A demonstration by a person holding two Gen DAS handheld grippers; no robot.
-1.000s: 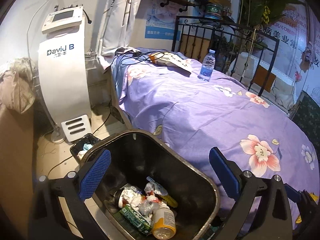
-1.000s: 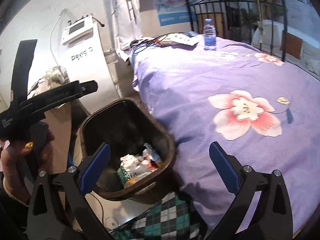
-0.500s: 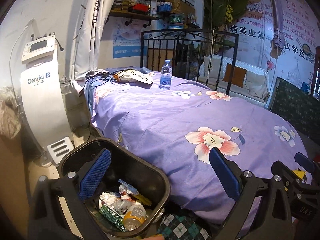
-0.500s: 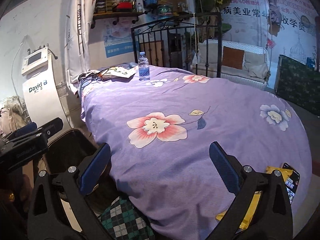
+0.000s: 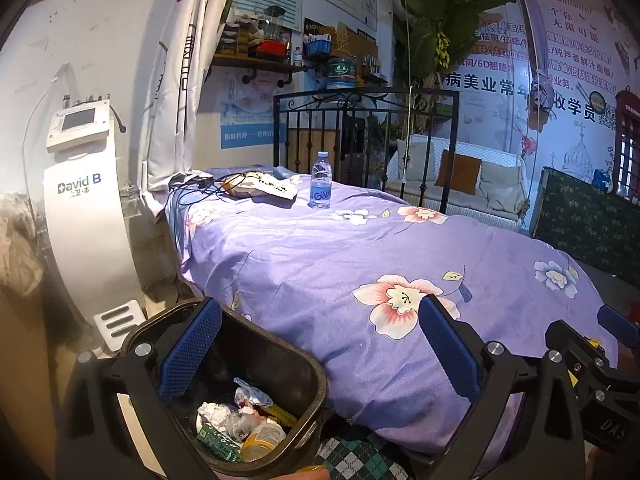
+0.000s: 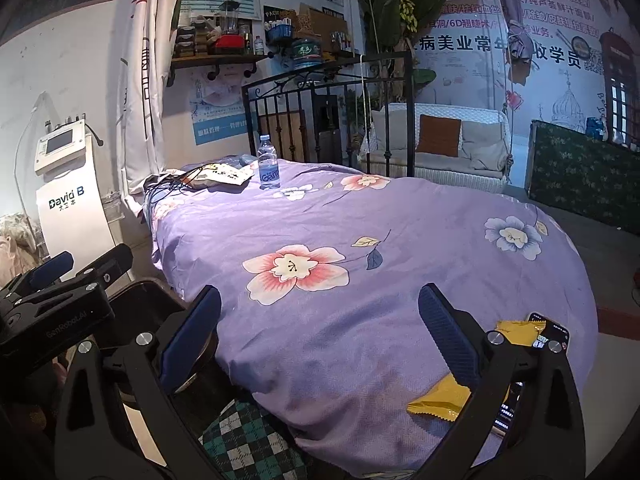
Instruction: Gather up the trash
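Observation:
A dark trash bin (image 5: 312,376) stands on the floor beside the purple bed, holding several wrappers and a bottle (image 5: 240,424). My left gripper (image 5: 320,348) is open and empty, its left finger over the bin. My right gripper (image 6: 320,336) is open and empty above the bed's near edge. A yellow wrapper (image 6: 440,400) lies on the bed at the lower right, partly behind the right finger. A clear water bottle (image 5: 321,186) stands at the far end of the bed; it also shows in the right wrist view (image 6: 268,168).
A purple floral bedspread (image 6: 400,248) covers the bed. A phone (image 6: 516,392) lies by the yellow wrapper. Cables and a printed packet (image 5: 260,190) lie near the black metal headboard (image 5: 368,120). A white David B machine (image 5: 84,208) stands left of the bed.
Both grippers have risen and tilted up from over the bin toward the bed. The right view swung right, bringing the yellow wrapper and phone into sight. Both stay open.

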